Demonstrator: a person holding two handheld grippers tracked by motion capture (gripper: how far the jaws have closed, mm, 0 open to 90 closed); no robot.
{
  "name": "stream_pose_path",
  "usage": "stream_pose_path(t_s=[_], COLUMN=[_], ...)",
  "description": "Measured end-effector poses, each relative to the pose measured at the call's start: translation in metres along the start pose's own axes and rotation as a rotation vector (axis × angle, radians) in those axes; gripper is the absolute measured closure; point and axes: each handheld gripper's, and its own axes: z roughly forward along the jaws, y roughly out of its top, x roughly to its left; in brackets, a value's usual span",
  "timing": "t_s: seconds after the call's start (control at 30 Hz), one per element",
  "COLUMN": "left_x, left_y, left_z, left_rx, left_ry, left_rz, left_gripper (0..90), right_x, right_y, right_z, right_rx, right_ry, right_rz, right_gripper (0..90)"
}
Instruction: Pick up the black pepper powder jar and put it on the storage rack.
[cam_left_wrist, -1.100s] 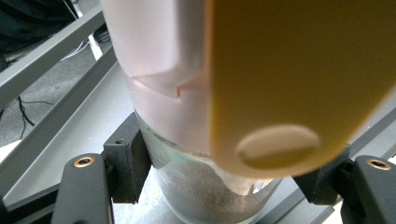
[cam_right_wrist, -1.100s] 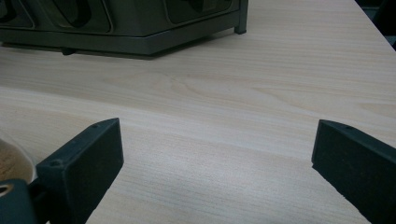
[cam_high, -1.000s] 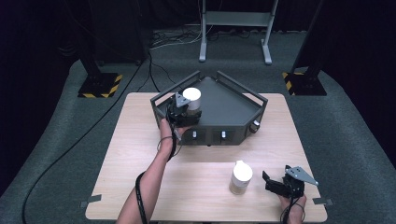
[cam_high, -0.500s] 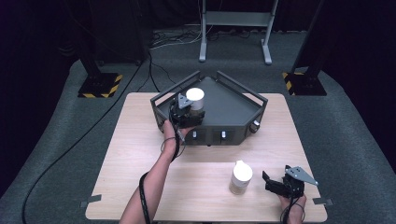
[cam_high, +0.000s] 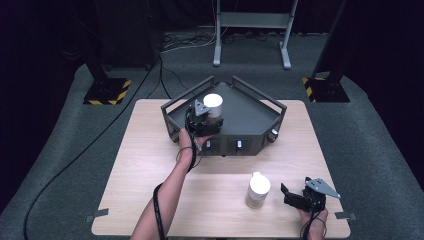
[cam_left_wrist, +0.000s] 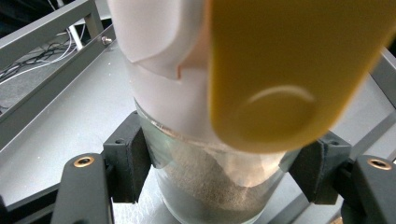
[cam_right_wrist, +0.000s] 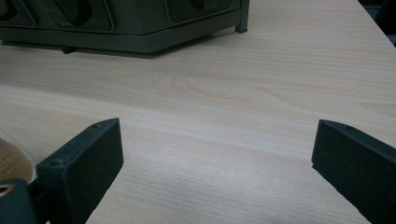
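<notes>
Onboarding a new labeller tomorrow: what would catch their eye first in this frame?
First, the white-lidded glass jar of brownish powder that the left gripper grips over the dark grey angular metal tray at the table's far side. Next, a second white-capped jar standing on the light wooden table near the front edge, with the open right gripper just to its right, holding nothing.

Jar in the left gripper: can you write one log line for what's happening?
left gripper: shut on jar, over grey tray | right gripper: open, nothing held, near second jar on table
</notes>
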Motion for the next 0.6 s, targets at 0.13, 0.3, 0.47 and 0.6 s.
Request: stream_pose_path(t_s=[0.13, 0.3, 0.47, 0.6], left_x=[-0.0009, -0.001, -0.0014, -0.0016], left_y=[0.0002, 0.0002, 0.0009, 0.0022], left_z=[0.002, 0.0029, 0.0038, 0.0039], left_rx=[-0.002, -0.004, -0.003, 0.001], left_ry=[0.003, 0.004, 0.007, 0.007], left_rz=[-0.002, -0.001, -0.003, -0.002], left_gripper=[30.4, 30.3, 30.3, 30.3], right_x=[0.0001, 0.0, 0.0003, 0.0002], right_y=[0.0, -0.0003, -0.0007, -0.0007], right_z=[0.0, -0.0001, -0.0004, -0.0004], right_rx=[0.0, -0.001, -0.004, -0.004], right_ry=[-0.001, 0.0, -0.001, -0.001], right_rz=[-0.001, -0.001, -0.001, 0.001], right_gripper=[1.4, 1.4, 1.4, 1.4])
